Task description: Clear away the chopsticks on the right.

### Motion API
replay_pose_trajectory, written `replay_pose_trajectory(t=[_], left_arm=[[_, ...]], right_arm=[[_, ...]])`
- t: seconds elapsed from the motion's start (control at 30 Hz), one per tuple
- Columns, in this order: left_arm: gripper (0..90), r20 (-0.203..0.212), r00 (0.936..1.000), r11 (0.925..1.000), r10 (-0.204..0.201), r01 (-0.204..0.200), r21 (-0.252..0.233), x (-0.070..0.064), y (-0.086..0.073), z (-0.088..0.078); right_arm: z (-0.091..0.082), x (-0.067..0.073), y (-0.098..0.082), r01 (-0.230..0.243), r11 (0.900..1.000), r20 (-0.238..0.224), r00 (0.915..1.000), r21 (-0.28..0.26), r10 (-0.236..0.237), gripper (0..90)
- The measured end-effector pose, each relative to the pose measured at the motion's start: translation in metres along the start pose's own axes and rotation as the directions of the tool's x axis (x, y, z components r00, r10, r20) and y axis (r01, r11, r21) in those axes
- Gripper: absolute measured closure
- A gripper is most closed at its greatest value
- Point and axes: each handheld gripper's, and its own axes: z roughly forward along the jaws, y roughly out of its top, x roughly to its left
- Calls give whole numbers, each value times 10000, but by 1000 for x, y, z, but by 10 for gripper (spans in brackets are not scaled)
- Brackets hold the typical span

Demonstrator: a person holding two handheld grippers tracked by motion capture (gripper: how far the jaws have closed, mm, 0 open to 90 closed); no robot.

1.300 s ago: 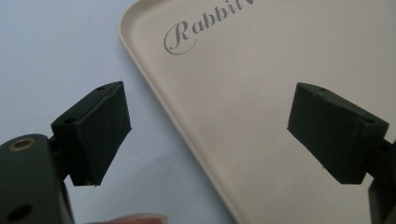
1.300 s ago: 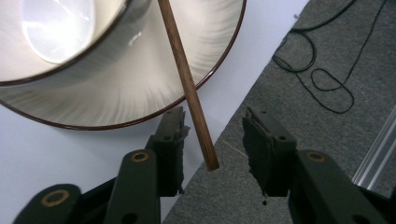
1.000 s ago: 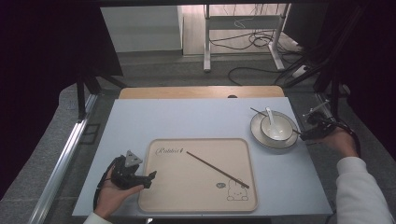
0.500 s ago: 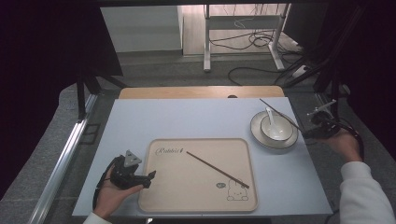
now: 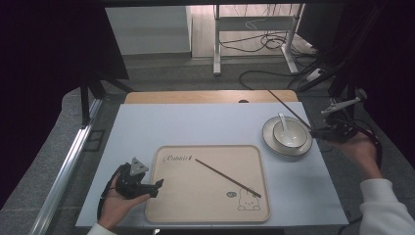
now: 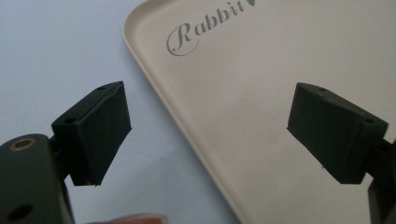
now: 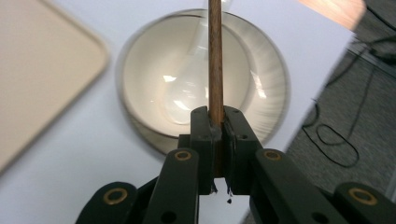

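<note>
chopstick pinched and lifted over the bowl

your table [image 5: 205, 125] is a pale sheet with plenty of bare surface across its far half and its middle; nothing stands there. the cream tray [image 5: 186, 200] sits near your edge of it, its front rim close to the table's near edge, and it carries one chopstick on the tray [image 5: 227, 178] lying slantwise, well apart from both grippers. the bowl [image 5: 287, 136] with its white spoon [image 5: 283, 126] stands toward the table's right side, with only a narrow strip of table between its rim and the right edge. beyond the far edge a wooden strip shows, then floor with cables.

your right gripper [image 5: 327, 131] hangs just off the bowl's right rim, at the table's right edge. its jaws are pressed tight on the near end of the held chopstick [image 5: 288, 108], which you have just clamped; in the right gripper view the wooden shaft [image 7: 215, 56] runs straight out from between the pads, over the bowl [image 7: 140, 98] and the spoon [image 7: 187, 100], clear of both. in the high view it slants up and away toward the far edge.

your left gripper [image 5: 149, 188] rests at the tray's left rim, jaws spread wide and holding nothing. in the left gripper view one pad stands over bare table [image 6: 56, 56], the other over the tray [image 6: 243, 93], the rim passing between them.
</note>
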Motion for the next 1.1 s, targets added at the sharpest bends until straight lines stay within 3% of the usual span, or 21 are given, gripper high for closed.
replay_pose_trajectory(t=[0.13,0.17,0.27,0.3,0.5,0.53,0.57,0.63,0.67,0.7,0.73,0.77,0.8,1.0,1.1], left_arm=[[134,2,10000,9999,-64,64,-87,-1,0,0],[134,2,10000,9999,-64,64,-87,-1,0,0],[134,-7,10000,9999,-76,76,-115,-1,0,0],[134,-5,10000,9999,-64,64,-103,-1,0,-1],[134,-1,10000,9999,-49,49,-136,-2,1,-2],[134,-1,10000,9999,-49,49,-136,-2,1,-2],[134,-1,10000,9999,-65,65,-138,-2,1,-2],[134,1,10000,9999,-60,60,-117,-2,1,-1],[134,1,10000,9999,-60,60,-117,-2,1,-1],[134,3,10000,9999,-58,58,-110,-2,1,-2],[134,3,10000,9999,-58,58,-110,-2,1,-2],[134,1,10000,9999,-62,62,-116,-2,0,-2],[134,-4,10000,9999,-80,80,-116,-2,0,-2],[134,16,10000,10000,-45,45,-73,-2,0,-1],[134,39,10000,9999,-37,37,-98,-2,0,-1]], right_arm=[[-2,27,4,408,9991,-342,9986,-102,-411,832],[-2,27,4,408,9991,-342,9986,-102,-411,832],[0,51,6,816,9966,-651,9945,-96,-821,832],[2,67,7,1125,9936,-841,9901,-61,-1126,832],[14,113,9,2037,9788,-1464,9691,200,-1986,832],[14,113,9,2037,9788,-1464,9691,200,-1986,832],[21,129,11,2429,9693,-1708,9573,378,-2332,832],[28,141,13,2712,9609,-1822,9490,553,-2573,832],[28,141,13,2712,9609,-1822,9490,553,-2573,832],[36,152,14,2995,9509,-1924,9404,777,-2804,832],[36,152,14,2995,9509,-1924,9404,777,-2804,832],[43,159,13,3212,9423,-2057,9324,941,-2972,832],[47,163,13,3253,9399,-2122,9305,1042,-2985,832],[67,180,7,3485,9201,-2208,9255,1785,-3077,831],[77,184,4,3448,9134,-2257,9279,2162,-2968,830]])
